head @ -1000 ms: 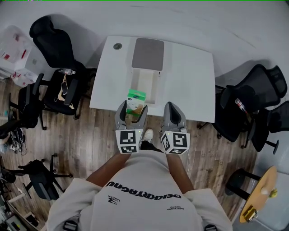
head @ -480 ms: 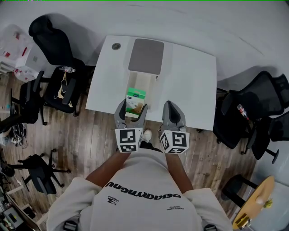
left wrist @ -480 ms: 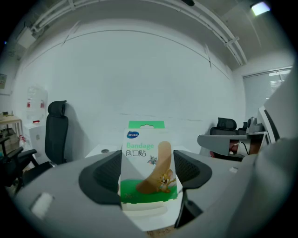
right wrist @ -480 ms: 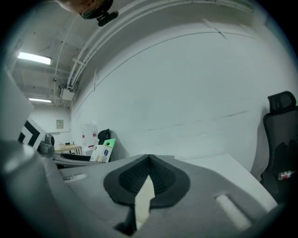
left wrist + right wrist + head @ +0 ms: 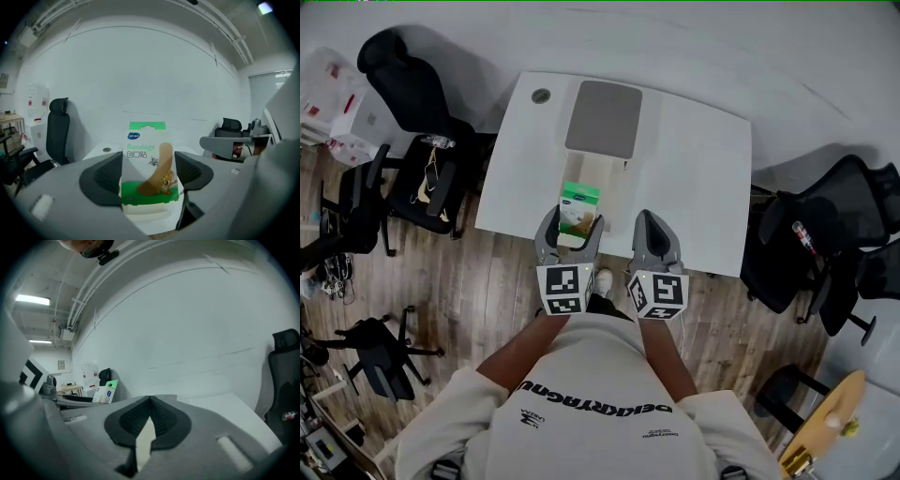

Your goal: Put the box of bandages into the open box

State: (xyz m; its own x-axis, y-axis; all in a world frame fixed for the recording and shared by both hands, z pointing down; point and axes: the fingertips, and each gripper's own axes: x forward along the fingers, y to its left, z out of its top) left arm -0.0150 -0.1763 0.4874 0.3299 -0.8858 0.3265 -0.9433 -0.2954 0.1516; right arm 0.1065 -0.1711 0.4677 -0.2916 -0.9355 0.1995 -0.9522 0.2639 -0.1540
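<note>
The green and white box of bandages (image 5: 579, 208) stands upright between the pads of my left gripper (image 5: 570, 223), which is shut on its sides. In the left gripper view the box of bandages (image 5: 147, 161) fills the gap of the left gripper (image 5: 150, 174). It hangs at the near end of the open box (image 5: 617, 184), a long beige tray with a grey lid (image 5: 605, 118) at its far end. My right gripper (image 5: 652, 225) is beside it to the right, shut and holding nothing. The right gripper (image 5: 150, 403) shows its pads meeting, with the box of bandages (image 5: 105, 391) off to its left.
The white table (image 5: 698, 178) carries a small round port (image 5: 542, 96) at its far left corner. Black office chairs (image 5: 422, 178) stand at the left and more chairs (image 5: 825, 234) at the right. A wooden floor (image 5: 487, 291) lies under me.
Both grippers have stayed almost in place, the left one still shut on the box of bandages. The head view has drifted slightly, so the table sits a little differently in frame.
</note>
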